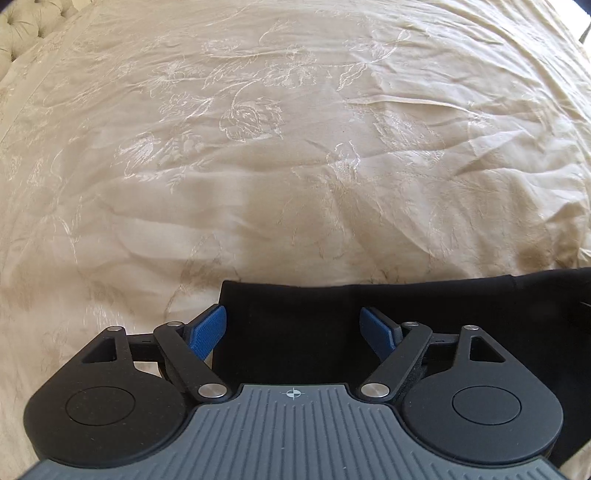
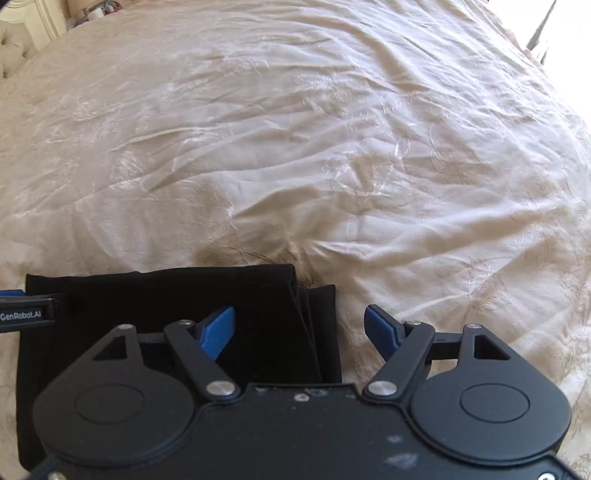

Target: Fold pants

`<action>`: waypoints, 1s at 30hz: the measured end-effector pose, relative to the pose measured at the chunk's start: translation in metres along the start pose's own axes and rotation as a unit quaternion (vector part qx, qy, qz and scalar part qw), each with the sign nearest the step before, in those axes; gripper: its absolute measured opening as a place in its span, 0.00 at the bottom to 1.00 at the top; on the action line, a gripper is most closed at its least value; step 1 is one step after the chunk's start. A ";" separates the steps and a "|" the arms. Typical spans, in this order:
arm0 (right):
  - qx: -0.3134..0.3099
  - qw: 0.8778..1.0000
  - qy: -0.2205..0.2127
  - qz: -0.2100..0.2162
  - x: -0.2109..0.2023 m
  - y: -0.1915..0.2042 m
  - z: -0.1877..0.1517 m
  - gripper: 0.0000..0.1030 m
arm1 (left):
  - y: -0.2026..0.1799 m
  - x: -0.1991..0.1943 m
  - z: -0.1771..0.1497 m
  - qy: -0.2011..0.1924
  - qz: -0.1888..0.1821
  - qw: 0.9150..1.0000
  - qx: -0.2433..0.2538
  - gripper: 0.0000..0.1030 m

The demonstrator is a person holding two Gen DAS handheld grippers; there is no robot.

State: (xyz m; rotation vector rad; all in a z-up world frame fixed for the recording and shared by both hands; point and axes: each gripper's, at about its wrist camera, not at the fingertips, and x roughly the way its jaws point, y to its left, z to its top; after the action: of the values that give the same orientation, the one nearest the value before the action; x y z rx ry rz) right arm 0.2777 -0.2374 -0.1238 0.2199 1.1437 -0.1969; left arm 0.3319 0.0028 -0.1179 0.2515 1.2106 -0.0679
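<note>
Black pants (image 1: 295, 314) lie folded into a flat rectangle on a cream bedspread (image 1: 295, 147), near its front edge. My left gripper (image 1: 293, 332) hovers over the pants' left end, open, with dark cloth below the gap and its blue pads (image 1: 208, 334) apart. In the right wrist view the pants (image 2: 147, 295) show layered folded edges on their right side. My right gripper (image 2: 300, 332) stands open above that right edge, one pad over the cloth and the other over the bedspread (image 2: 332, 147). A finger of the left gripper (image 2: 26, 314) shows at the pants' left end.
The wrinkled, flower-embroidered bedspread stretches far beyond the pants. A tufted headboard (image 1: 22, 26) stands at the far left, also seen as the headboard (image 2: 11, 48) in the right wrist view. The bed's right edge meets bright light (image 2: 576, 55).
</note>
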 end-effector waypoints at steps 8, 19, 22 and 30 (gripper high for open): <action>0.038 0.998 0.025 0.039 0.011 -0.017 -0.003 0.76 | 0.020 -0.026 -0.003 -0.028 -0.032 0.999 -0.020 0.77; 0.084 0.987 0.076 0.117 0.007 -0.053 -0.059 0.82 | 0.056 -0.022 -0.079 0.012 -0.068 0.996 -0.062 0.78; 0.099 0.983 0.084 0.132 0.015 -0.058 -0.057 0.84 | 0.060 -0.016 -0.073 0.018 -0.088 0.993 -0.081 0.81; 0.093 0.982 0.081 0.145 0.021 -0.053 -0.050 0.82 | 0.035 0.007 -0.046 0.019 -0.121 0.991 -0.044 0.95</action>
State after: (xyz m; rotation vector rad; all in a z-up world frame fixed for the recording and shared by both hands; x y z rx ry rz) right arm 0.2284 -0.2752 -0.1661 0.5742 1.2405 -0.0268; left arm 0.2988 0.0476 -0.1336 0.0267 1.2748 -0.2206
